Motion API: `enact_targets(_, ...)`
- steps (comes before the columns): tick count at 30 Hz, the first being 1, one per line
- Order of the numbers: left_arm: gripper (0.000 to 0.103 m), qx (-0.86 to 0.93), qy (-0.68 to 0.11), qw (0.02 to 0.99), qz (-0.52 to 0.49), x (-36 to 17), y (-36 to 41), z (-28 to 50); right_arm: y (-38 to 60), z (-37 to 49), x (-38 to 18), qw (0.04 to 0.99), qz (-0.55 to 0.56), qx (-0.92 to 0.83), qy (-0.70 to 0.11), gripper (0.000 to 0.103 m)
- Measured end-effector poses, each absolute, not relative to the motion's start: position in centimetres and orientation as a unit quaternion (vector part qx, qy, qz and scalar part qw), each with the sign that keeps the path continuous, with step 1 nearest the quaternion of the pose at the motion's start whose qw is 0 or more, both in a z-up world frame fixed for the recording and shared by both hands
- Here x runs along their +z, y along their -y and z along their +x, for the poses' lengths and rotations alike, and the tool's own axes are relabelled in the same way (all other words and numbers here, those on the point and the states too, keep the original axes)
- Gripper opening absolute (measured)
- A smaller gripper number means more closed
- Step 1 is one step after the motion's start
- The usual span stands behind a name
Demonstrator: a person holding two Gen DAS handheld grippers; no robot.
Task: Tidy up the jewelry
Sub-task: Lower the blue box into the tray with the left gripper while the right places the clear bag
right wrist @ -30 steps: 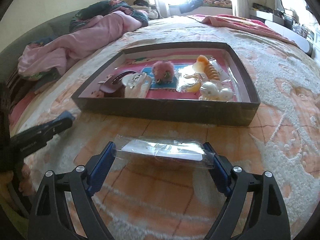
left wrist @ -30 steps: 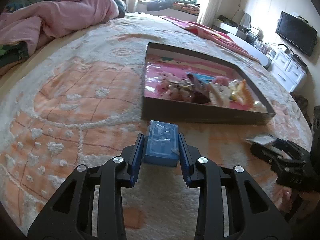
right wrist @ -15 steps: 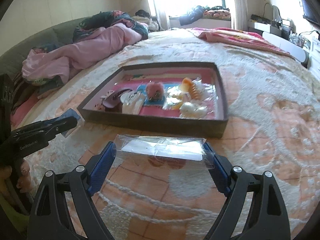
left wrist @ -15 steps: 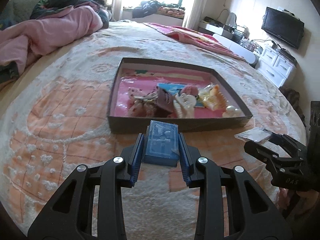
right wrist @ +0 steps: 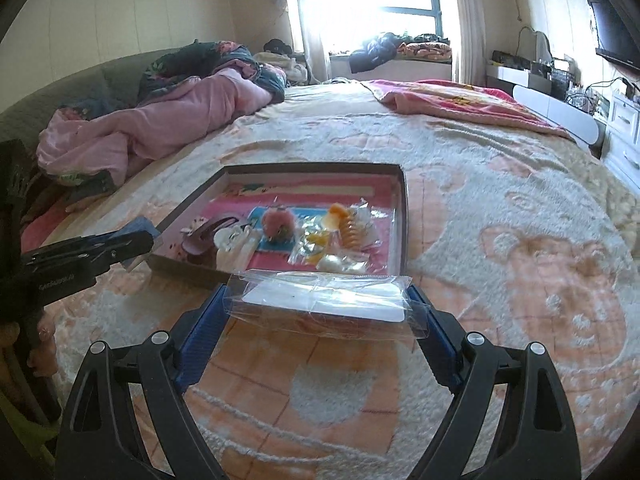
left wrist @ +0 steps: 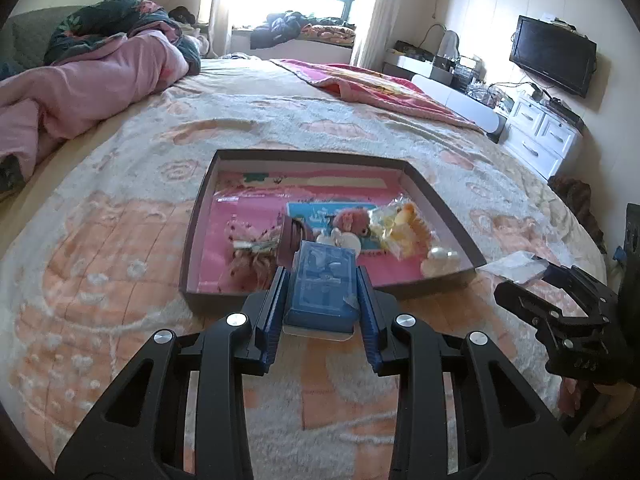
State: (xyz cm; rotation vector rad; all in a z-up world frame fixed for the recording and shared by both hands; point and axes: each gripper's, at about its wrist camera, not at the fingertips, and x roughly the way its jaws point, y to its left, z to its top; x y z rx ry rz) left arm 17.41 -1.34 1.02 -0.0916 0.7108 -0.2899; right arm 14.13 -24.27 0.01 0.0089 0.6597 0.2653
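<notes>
Bed (left wrist: pixel 120 280) with box (left wrist: pixel 332 156) of hair clips ahead, left tool (left wrist: pixel 322 300) clamped on blue case (left wrist: pixel 322 284) — right tool (right wrist: pixel 316 312) spread wide, gripping clear packet (right wrist: pixel 320 300), both angled down.

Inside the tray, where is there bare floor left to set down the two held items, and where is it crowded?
Inside the tray, bare pink floor shows along the far wall and down the left side beside the hair clips. The near right corner is crowded with clips, a pink pompom and clear bags.

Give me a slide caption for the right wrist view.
Right gripper holds a clear plastic packet above the bedspread, facing the jewelry tray.
</notes>
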Motion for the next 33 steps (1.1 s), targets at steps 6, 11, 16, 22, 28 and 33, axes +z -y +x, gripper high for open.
enact_targets(6,0.025,-0.146,-0.341,0.928,-0.043,1.6,2.2,18.9,24.5,15.3,0.5,0.939,0.001,0.129,-0.317,0.085)
enact_targets(11,0.025,-0.150,-0.337,0.928,-0.044,1.9,2.8,20.1,24.5,16.4,1.0,0.941,-0.003,0.127,-0.314,0.085)
enact_targets(16,0.025,-0.153,-0.336,0.928,-0.043,2.0,3.3,21.3,24.6,17.6,1.4,0.943,-0.007,0.125,-0.309,0.085)
enact_targets(22,0.025,-0.155,-0.340,0.927,-0.042,1.7,4.0,23.1,24.6,19.3,1.3,0.943,-0.014,0.121,-0.309,0.086)
enact_targets(28,0.025,-0.154,-0.348,0.924,-0.040,1.1,4.2,25.0,24.6,20.9,0.7,0.942,-0.017,0.118,-0.314,0.086)
enact_targets(33,0.025,-0.152,-0.353,0.922,-0.041,0.5,4.1,26.2,24.5,22.1,0.3,0.942,-0.022,0.116,-0.315,0.086)
